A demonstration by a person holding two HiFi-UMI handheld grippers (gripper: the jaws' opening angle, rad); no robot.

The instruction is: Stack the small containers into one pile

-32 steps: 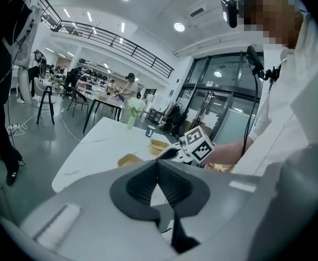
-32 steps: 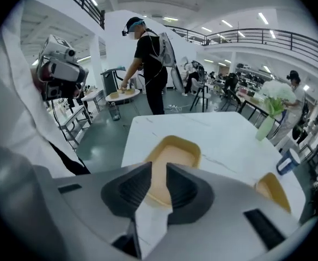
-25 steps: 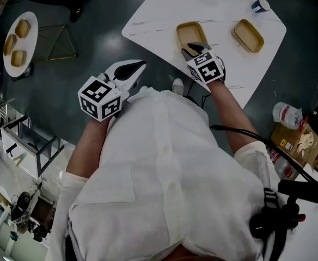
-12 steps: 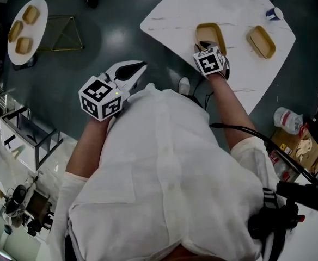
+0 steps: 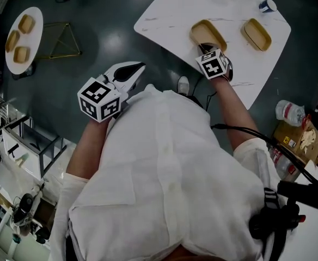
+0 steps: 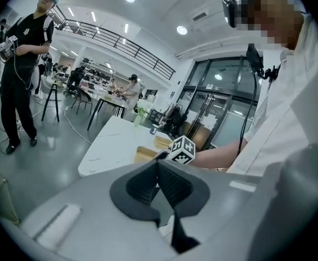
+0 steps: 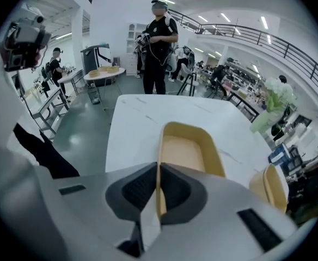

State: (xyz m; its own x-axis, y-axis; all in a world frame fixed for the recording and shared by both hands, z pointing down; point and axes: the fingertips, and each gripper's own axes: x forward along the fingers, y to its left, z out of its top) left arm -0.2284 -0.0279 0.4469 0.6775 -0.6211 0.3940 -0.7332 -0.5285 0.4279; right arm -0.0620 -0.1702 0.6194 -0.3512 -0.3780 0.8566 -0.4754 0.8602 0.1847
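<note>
Pinching the near wall of the shallow tan oval plastic container (image 7: 184,152): right tool (image 7: 158,185) jaws have just been closing and clamp its rim, ready to lift it off the white marble surface (image 7: 134,118). Second tan container (image 7: 271,188) sits apart, right of that tool, likely the stack target. Left tool (image 6: 158,174) is pressed together, empty, off the surface.

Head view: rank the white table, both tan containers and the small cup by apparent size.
1. The white table.
2. The tan container nearer the small cup and the other tan container: too alike to rank.
3. The small cup.
</note>
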